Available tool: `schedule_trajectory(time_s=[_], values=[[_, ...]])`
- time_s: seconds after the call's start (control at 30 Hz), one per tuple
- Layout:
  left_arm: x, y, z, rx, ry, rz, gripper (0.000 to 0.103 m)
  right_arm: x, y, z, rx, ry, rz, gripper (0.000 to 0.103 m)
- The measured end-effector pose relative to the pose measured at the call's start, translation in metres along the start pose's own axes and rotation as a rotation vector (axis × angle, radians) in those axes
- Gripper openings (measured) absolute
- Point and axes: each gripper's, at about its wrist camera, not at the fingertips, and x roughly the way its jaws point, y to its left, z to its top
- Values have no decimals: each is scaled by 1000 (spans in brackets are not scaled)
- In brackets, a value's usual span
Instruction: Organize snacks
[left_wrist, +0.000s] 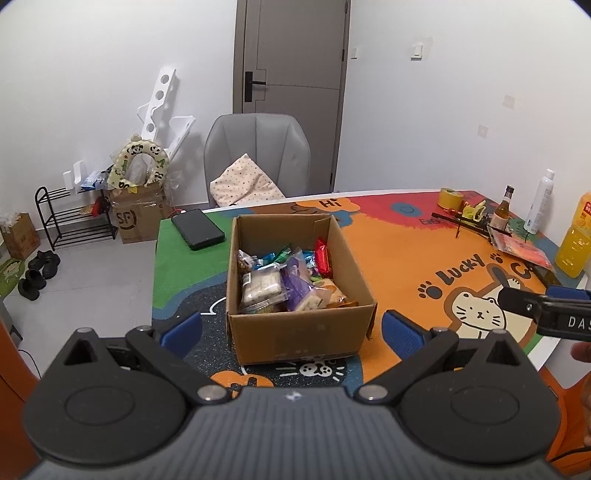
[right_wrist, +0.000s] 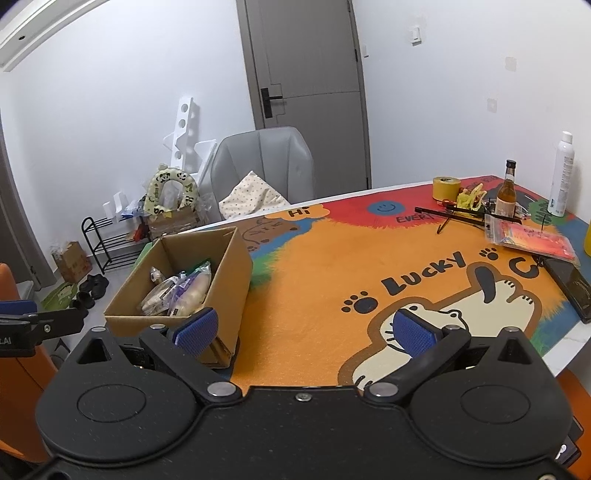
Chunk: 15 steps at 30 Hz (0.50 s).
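1. Cardboard box of snacks is sitting straight ahead of the left gripper — fingers spread wide, holding nothing.
2. Right gripper is hovering with fingers apart — box just beyond its left fingertip.

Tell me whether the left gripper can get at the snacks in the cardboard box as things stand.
Probably yes. The left gripper is open and empty, facing the cardboard box, whose top is open with the snacks exposed. Nothing lies between them; it would need to clear the near wall.
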Motion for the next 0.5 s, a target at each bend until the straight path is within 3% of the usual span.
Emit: schedule_trajectory(time_s=[0.5], values=[[2, 2, -3, 0, 7, -4, 103, 1, 6, -2, -19, 11, 13, 103]])
